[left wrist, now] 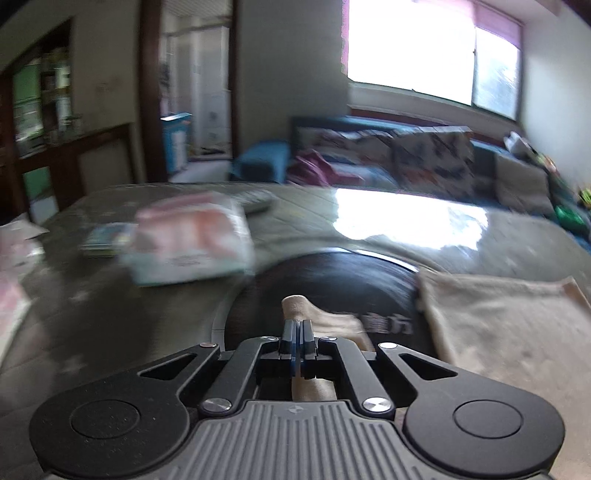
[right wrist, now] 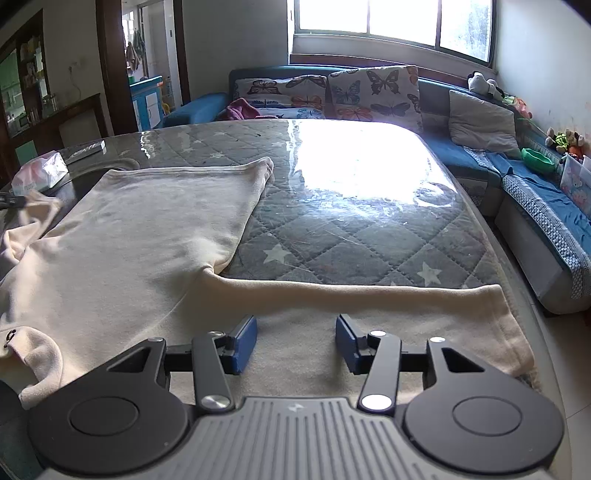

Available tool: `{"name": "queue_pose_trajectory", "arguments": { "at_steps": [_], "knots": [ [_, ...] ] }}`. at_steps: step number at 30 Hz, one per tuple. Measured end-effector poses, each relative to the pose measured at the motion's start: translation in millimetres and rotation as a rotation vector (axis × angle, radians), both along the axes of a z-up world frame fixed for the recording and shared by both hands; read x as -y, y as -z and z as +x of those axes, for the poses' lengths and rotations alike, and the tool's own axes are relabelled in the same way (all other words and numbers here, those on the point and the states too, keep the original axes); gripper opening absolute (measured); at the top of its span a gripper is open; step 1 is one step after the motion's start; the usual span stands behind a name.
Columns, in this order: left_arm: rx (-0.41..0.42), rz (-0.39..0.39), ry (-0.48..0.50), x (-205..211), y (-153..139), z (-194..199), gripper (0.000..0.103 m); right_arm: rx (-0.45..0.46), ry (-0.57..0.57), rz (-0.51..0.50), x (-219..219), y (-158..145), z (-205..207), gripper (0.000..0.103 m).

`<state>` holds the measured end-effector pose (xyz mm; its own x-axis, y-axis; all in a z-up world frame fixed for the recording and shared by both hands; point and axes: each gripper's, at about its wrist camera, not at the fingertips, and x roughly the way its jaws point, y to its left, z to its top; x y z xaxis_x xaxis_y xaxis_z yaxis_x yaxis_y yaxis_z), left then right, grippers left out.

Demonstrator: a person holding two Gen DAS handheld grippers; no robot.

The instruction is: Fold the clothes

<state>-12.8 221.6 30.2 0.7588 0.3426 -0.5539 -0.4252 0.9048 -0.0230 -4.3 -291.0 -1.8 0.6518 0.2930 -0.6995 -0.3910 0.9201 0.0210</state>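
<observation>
Left fingers (left wrist: 296,329) pinch a fold of the cream sweater (right wrist: 155,236) at lower centre; right fingers (right wrist: 296,341) spread wide over its sleeve (right wrist: 369,295), gripping nothing; the sweater lies flat across the quilted bench (right wrist: 351,229), tissue pack (right wrist: 40,171) upper left

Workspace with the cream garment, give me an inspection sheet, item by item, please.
Surface: round table under a quilted star cover and clear glossy sheet, strong window glare.
Job's things: cream garment spread flat, one sleeve stretched toward the right edge.
Clutter: tissue pack and a remote at the far left.
Grippers: left gripper shut on a fold of the garment; right gripper open, over the sleeve.
Cables: nothing seen.
Surroundings: blue sofa with butterfly cushions, window, plush toys.
</observation>
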Motion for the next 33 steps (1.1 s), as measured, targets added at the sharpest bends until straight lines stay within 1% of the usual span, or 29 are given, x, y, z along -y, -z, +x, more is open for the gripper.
{"name": "queue_pose_trajectory", "arguments": {
  "at_steps": [5, 7, 11, 13, 16, 20, 23, 26, 27, 33],
  "knots": [
    [0.021, -0.020, -0.136, -19, -7, -50, 0.002, 0.004, -0.005, -0.005, 0, 0, 0, 0.049],
    [0.025, -0.031, -0.171, -24, -7, -69, 0.002, 0.005, -0.007, -0.007, 0, 0, 0, 0.049],
    [0.031, -0.006, -0.223, -26, -3, -97, 0.002, 0.007, -0.009, -0.010, 0, 1, 1, 0.051],
    [0.012, -0.030, -0.237, -29, 4, -102, 0.002, 0.006, -0.014, -0.017, 0, 0, 1, 0.051],
    [-0.036, -0.027, -0.233, -30, 15, -101, 0.002, 0.006, -0.020, -0.034, -4, -3, 1, 0.051],
    [-0.049, -0.038, -0.205, -27, 18, -101, 0.002, 0.037, -0.074, -0.043, -14, -19, -8, 0.051],
    [-0.042, -0.037, -0.195, -29, 16, -100, 0.002, 0.043, -0.188, -0.018, -36, -35, -20, 0.051],
    [-0.039, -0.057, -0.197, -33, 16, -97, 0.004, 0.039, -0.330, 0.003, -65, -43, -31, 0.051],
    [-0.040, -0.063, -0.197, -34, 16, -97, 0.005, 0.037, -0.382, 0.007, -77, -45, -36, 0.050],
    [-0.036, -0.104, -0.183, -37, 18, -96, 0.006, 0.008, -0.686, 0.016, -144, -44, -61, 0.049]
  ]
}}
